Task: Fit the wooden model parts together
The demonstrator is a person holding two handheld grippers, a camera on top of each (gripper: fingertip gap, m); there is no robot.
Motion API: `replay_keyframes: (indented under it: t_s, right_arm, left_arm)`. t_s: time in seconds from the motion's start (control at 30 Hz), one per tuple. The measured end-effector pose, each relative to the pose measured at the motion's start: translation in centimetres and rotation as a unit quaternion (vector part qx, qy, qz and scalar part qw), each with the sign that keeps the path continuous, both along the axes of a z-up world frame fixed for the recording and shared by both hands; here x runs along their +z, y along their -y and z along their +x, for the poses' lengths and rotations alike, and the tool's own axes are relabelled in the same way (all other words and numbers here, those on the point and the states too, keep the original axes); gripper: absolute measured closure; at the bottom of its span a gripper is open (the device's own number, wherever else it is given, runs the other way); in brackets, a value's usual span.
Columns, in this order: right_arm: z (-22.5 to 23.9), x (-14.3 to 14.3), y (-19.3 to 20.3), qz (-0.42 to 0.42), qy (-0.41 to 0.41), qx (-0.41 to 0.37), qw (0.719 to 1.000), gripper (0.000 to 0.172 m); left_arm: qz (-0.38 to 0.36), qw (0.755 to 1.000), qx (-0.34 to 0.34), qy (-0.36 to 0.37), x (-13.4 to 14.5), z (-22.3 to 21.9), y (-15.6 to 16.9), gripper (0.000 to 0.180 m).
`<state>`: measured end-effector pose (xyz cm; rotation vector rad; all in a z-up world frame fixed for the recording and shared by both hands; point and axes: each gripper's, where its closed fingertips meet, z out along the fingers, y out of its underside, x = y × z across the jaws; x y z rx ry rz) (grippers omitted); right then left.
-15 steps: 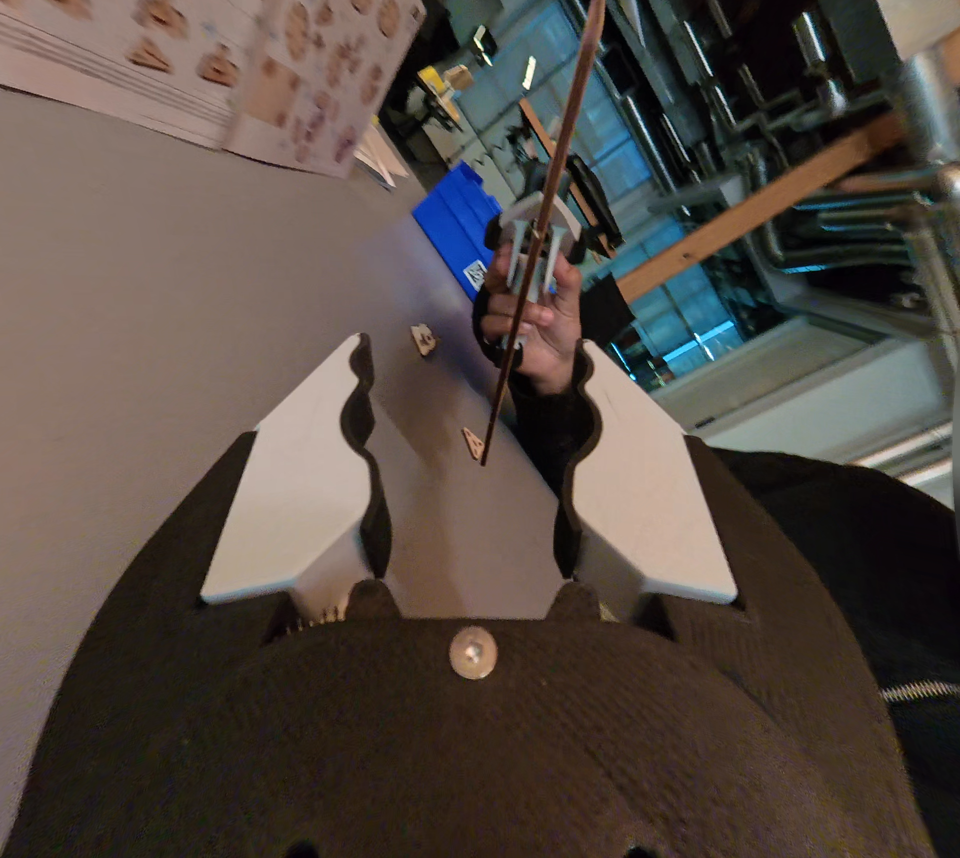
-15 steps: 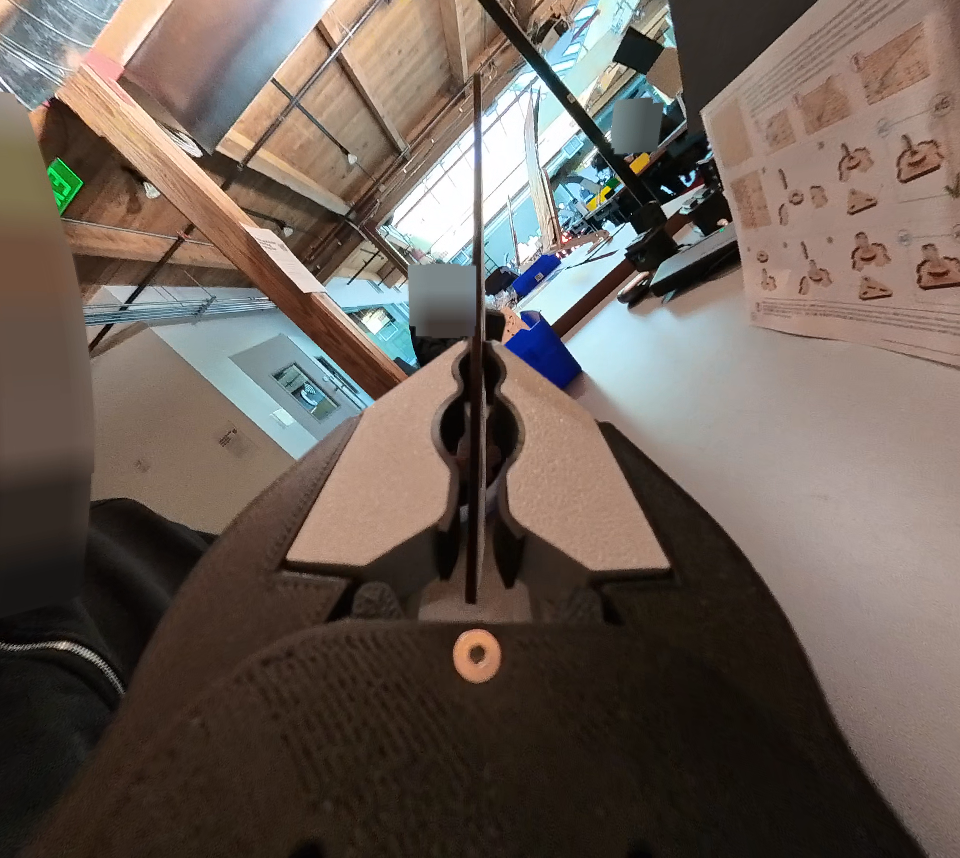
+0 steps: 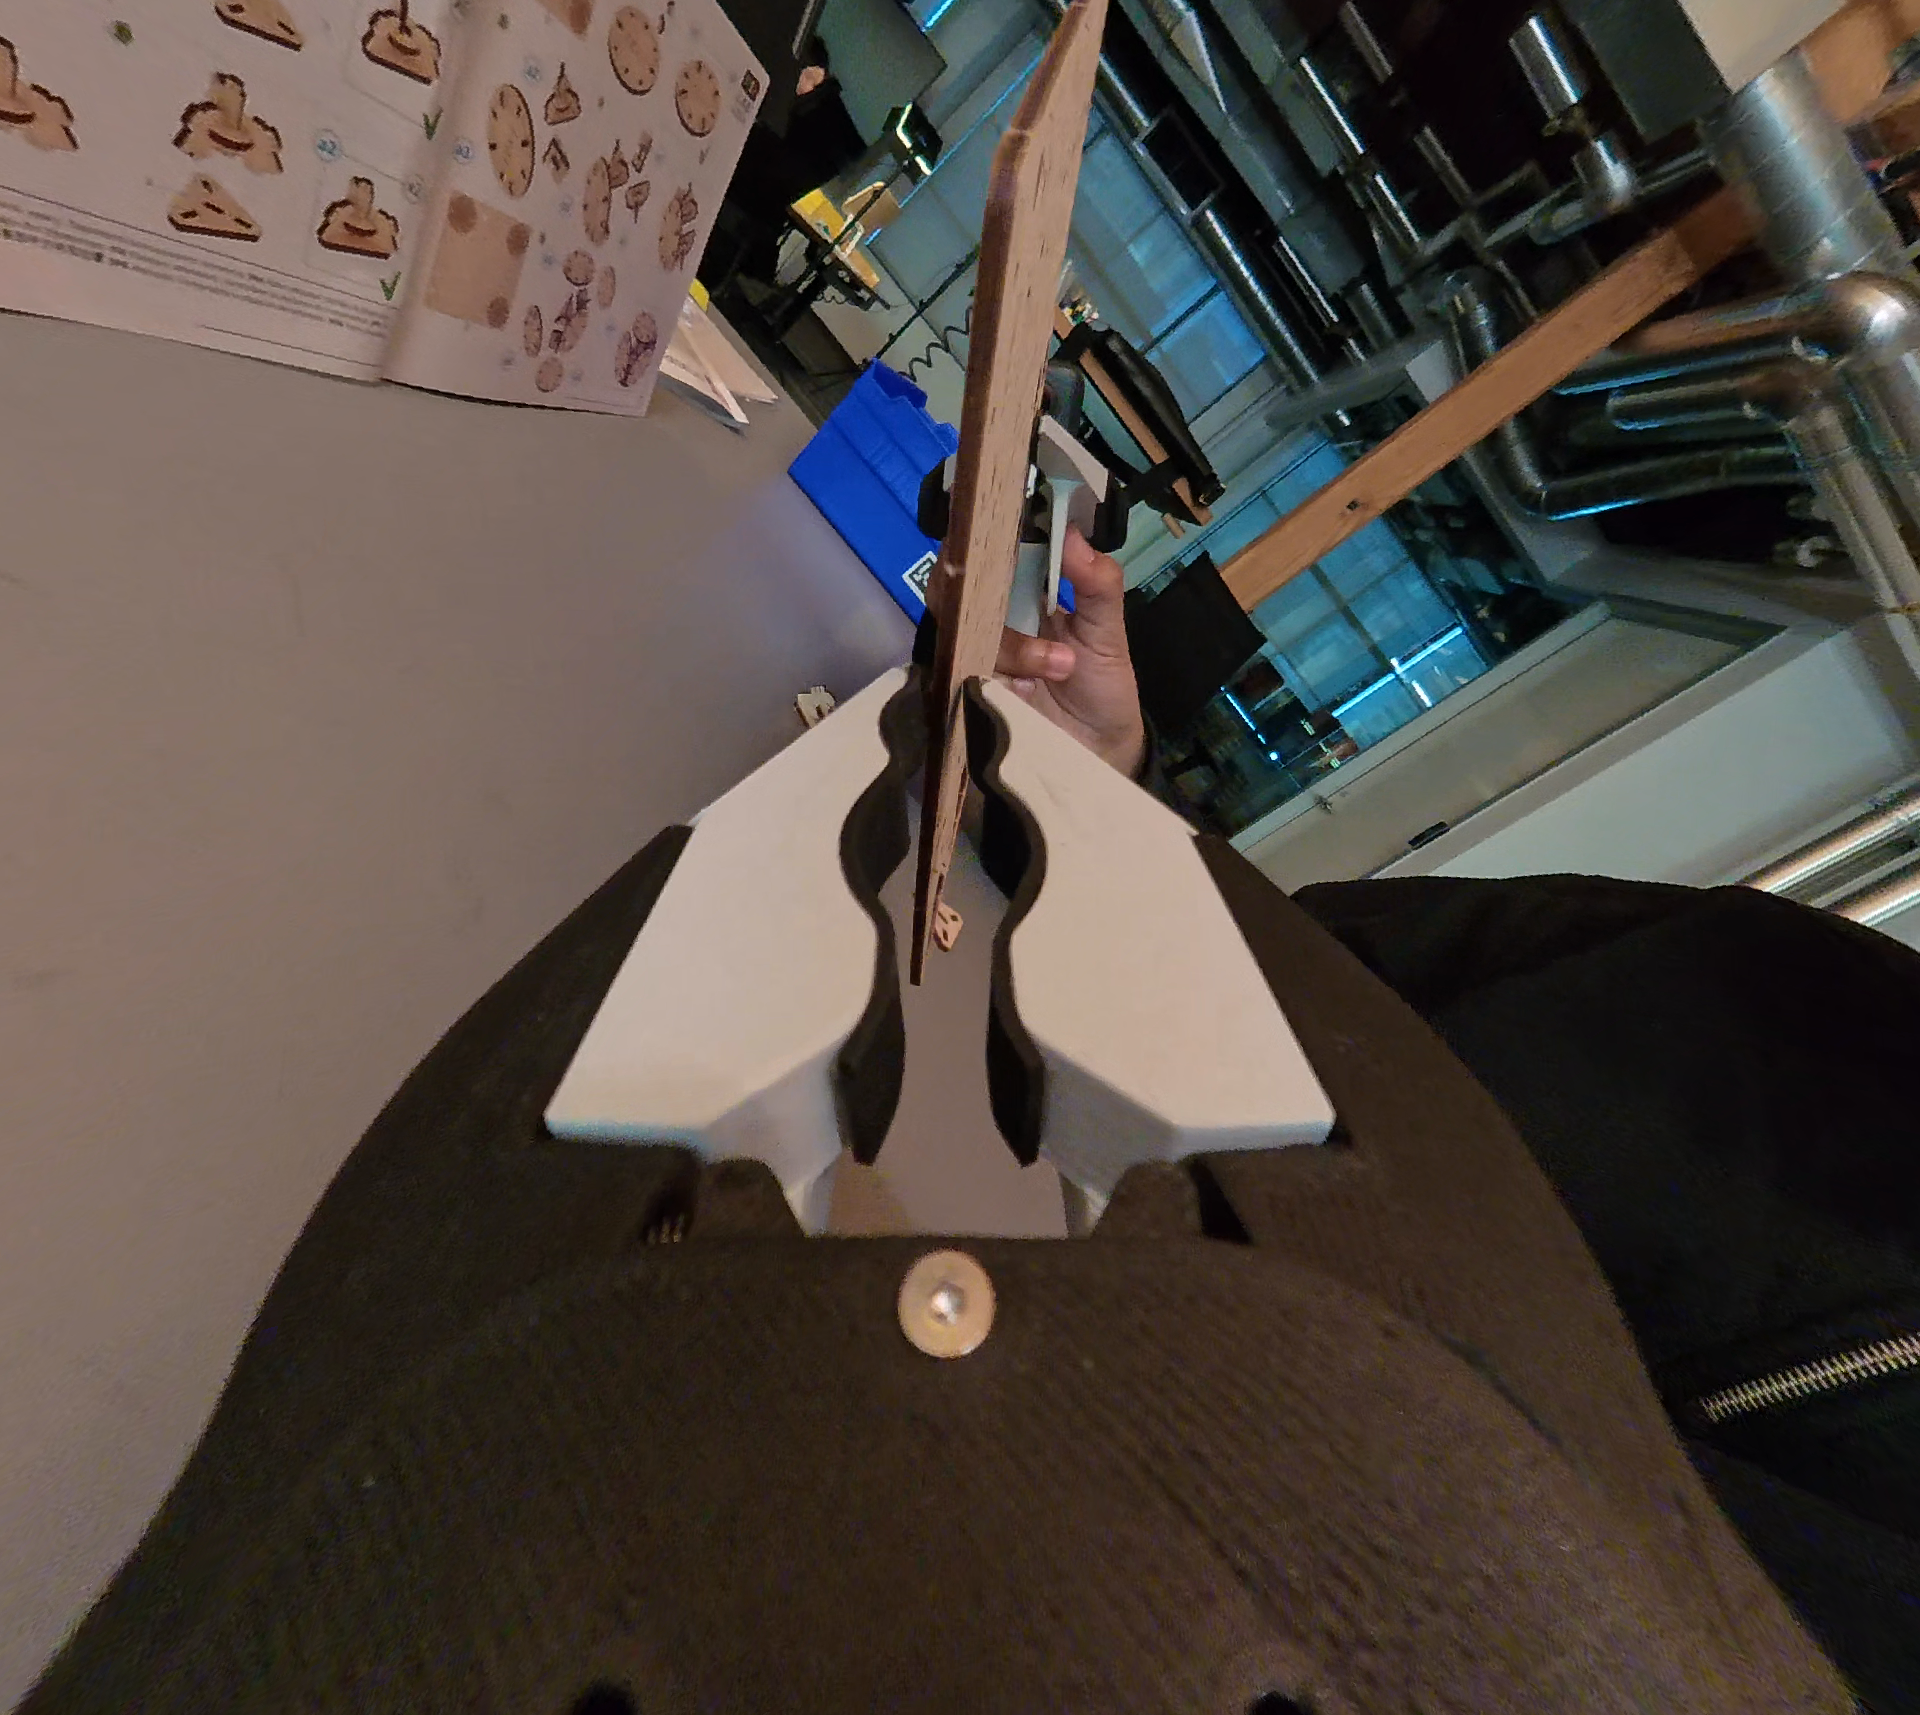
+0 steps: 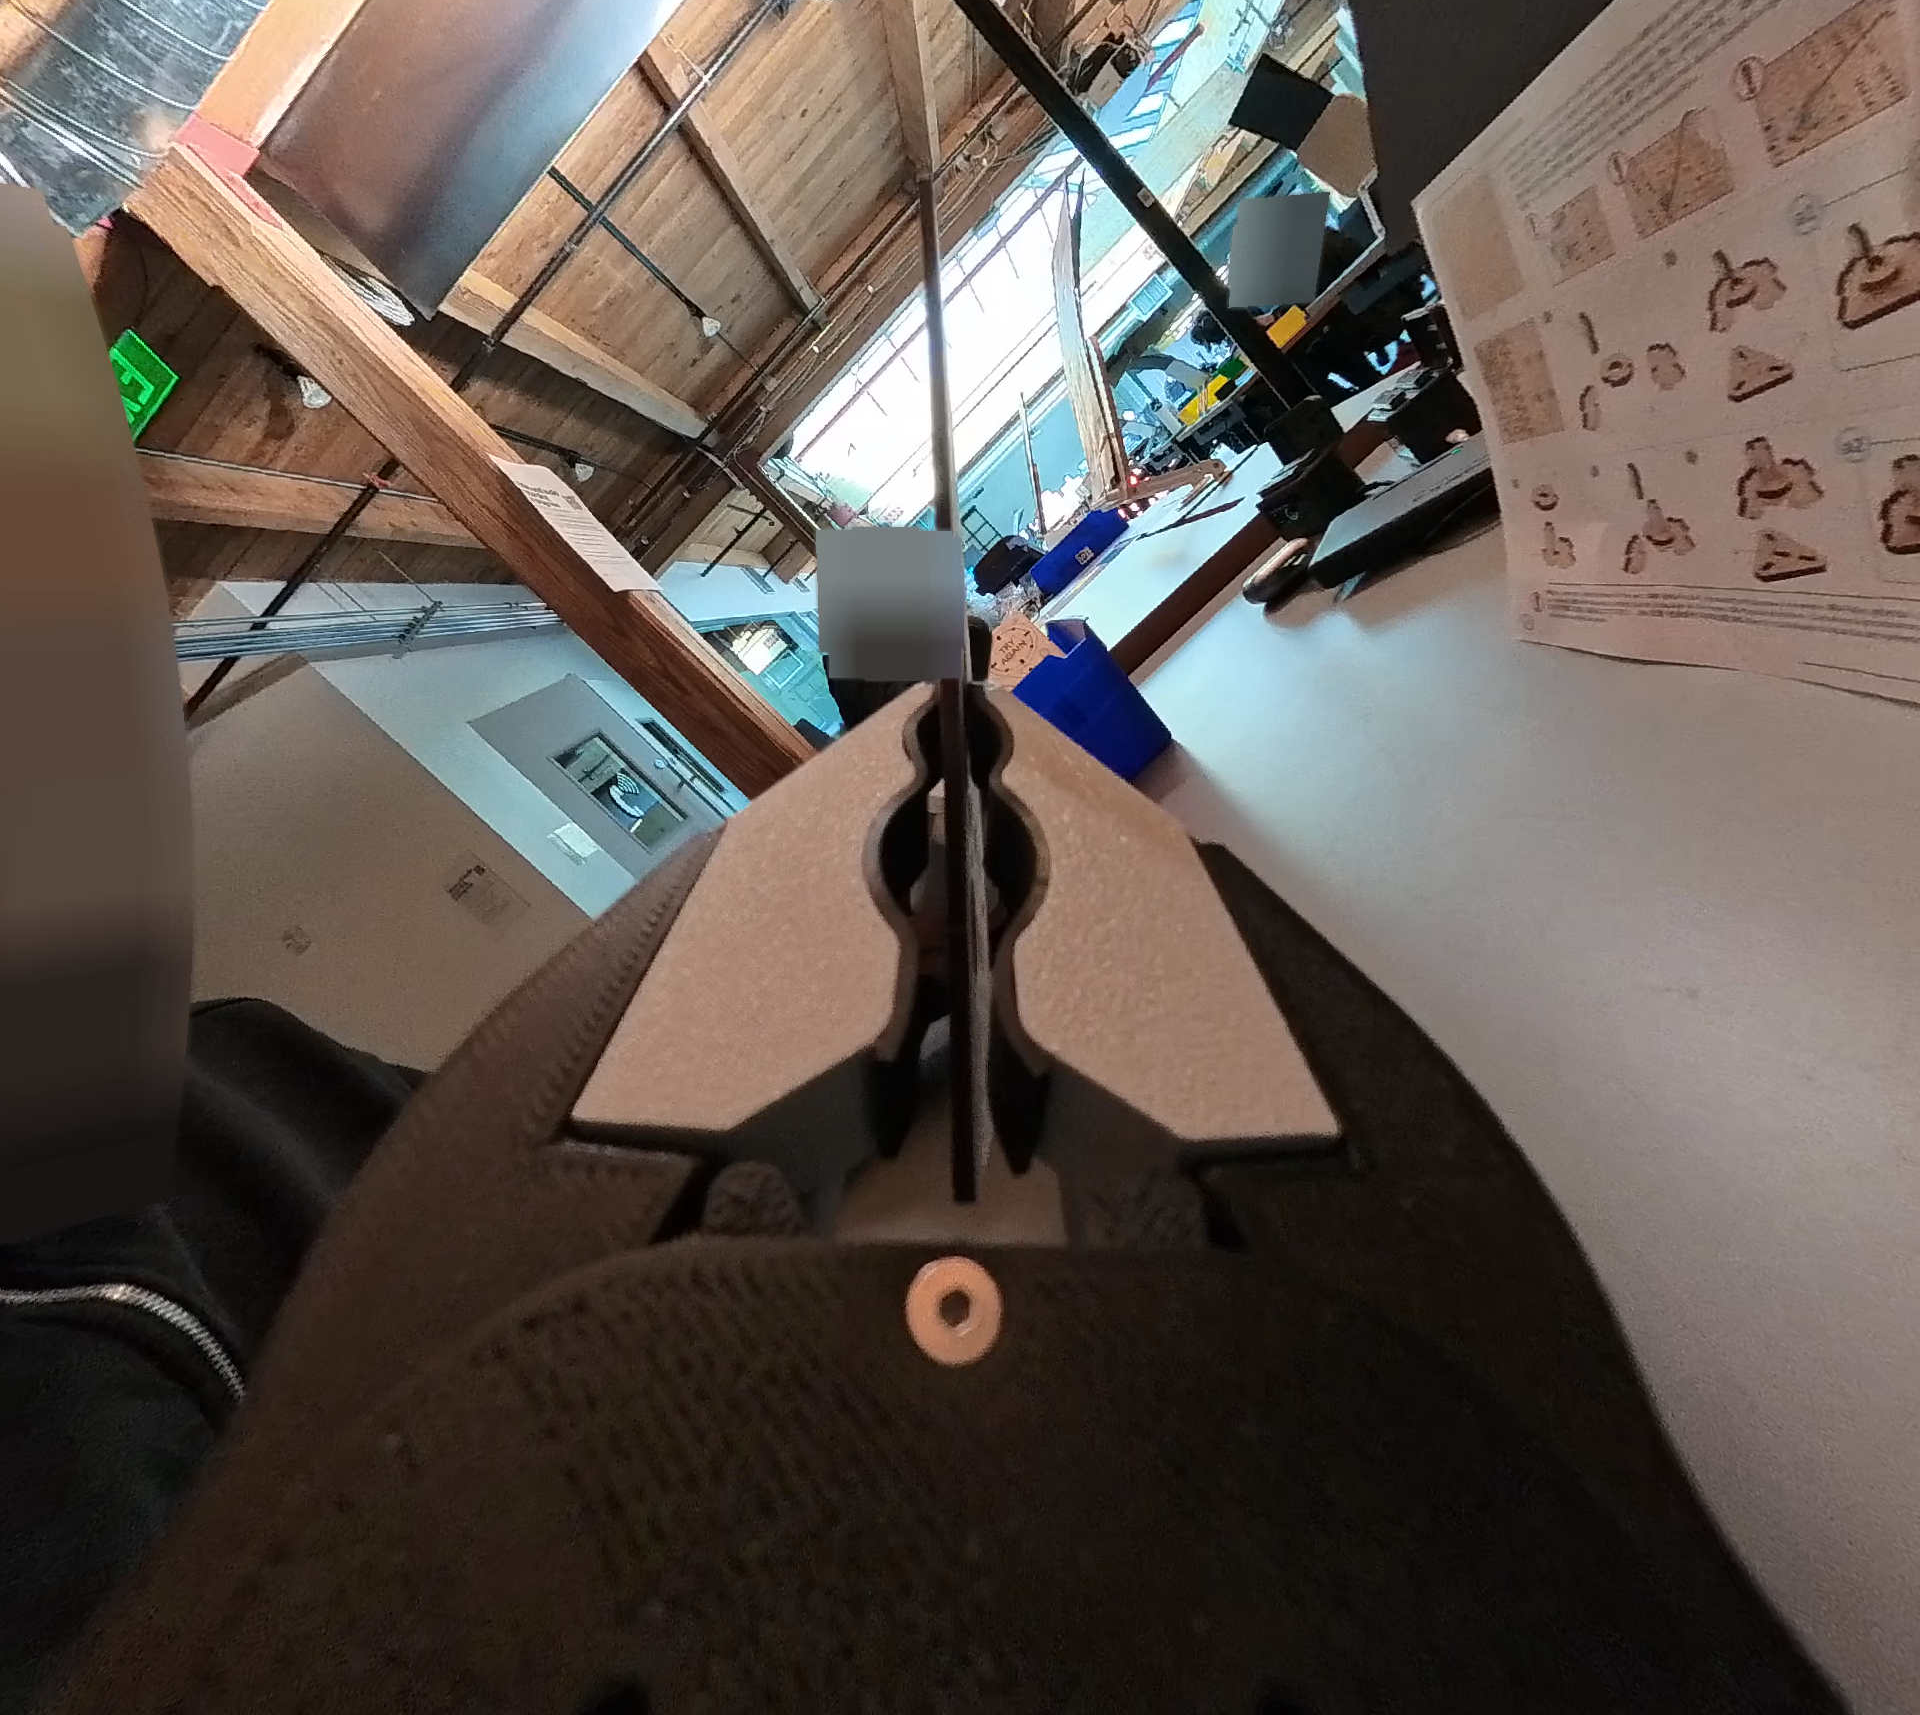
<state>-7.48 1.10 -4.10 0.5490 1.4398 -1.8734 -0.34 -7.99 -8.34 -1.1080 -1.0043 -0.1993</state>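
left wrist view: the left tool (image 3: 943, 697) is clenched on a thin wooden sheet (image 3: 1023, 377) held upright above the worktop (image 3: 364, 626); the right tool (image 4: 954, 701) grips the same sheet edge-on.

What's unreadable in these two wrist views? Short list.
- Thin brown wooden board: the right wrist view shows only its dark edge, so its face is hidden.
- Far right hand-held gripper: left wrist view, fingers hidden behind the board.
- Small wooden piece: left wrist view, partly hidden by the board.
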Motion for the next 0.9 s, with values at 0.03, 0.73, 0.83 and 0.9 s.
replay_keyframes:
  t_s: [0.03,0.73,0.83,0.9]
  right_arm:
    - [0.1,-0.1,0.1,0.003,-0.003,0.000,1.000,0.172]
    - [-0.3,-0.3,0.4,0.003,0.006,-0.016,1.000,0.164]
    - [-0.5,-0.3,0.4,-0.001,0.013,-0.019,1.000,0.153]
    - [-0.8,-0.3,0.4,0.003,0.015,-0.029,0.999,0.142]
  left_arm:
    - [-0.001,1.000,-0.005,0.002,-0.1,0.1,-0.2,0.176]
    - [-0.011,0.999,-0.033,-0.010,0.2,0.7,-1.1,0.180]
    - [0.004,1.000,-0.020,-0.007,0.4,0.5,-0.5,0.180]
    - [0.022,1.000,-0.006,-0.001,0.5,0.2,0.3,0.180]
